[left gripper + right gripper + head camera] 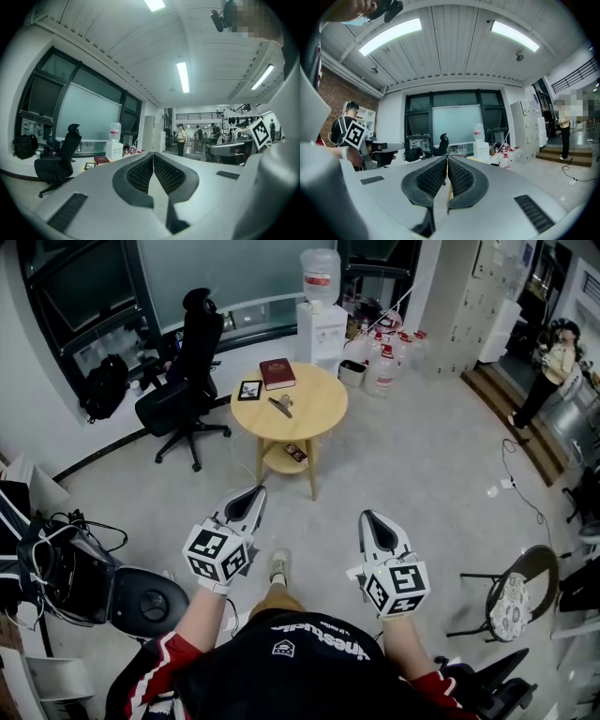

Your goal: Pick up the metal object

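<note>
The left gripper and the right gripper are both closed with the jaws pressed together and nothing between them, and they are held side by side above the floor, well apart from the round wooden tabletop. The metal object lies flat near the middle of this tabletop, just in front of a red book and beside a small black framed picture. A black office chair stands to the left of the tabletop and a water dispenser stands behind it.
</note>
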{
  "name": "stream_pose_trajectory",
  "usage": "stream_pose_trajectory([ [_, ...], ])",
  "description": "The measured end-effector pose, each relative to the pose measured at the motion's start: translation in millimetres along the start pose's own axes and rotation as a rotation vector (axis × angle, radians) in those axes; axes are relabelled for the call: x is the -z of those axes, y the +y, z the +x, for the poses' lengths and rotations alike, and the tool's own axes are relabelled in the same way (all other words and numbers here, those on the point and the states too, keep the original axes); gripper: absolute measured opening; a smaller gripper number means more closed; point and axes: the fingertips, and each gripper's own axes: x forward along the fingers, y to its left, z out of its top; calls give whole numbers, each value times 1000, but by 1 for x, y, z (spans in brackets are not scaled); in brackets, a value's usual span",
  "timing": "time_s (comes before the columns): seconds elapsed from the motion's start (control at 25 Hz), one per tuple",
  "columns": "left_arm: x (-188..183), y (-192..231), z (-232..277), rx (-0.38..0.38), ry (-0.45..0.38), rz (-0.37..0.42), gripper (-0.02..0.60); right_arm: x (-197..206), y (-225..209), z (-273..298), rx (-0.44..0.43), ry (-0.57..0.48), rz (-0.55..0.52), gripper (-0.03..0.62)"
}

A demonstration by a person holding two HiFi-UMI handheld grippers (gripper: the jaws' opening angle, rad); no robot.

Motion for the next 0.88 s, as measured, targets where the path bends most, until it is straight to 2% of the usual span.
stream_pose_trajectory([
  [0.36,-11,22,34,4,1,-15,21,-16,-20,30,21,15,-12,29],
  [0.88,-19,84,89,-17,8,-39,21,-35,-41,107,10,36,-25,29],
])
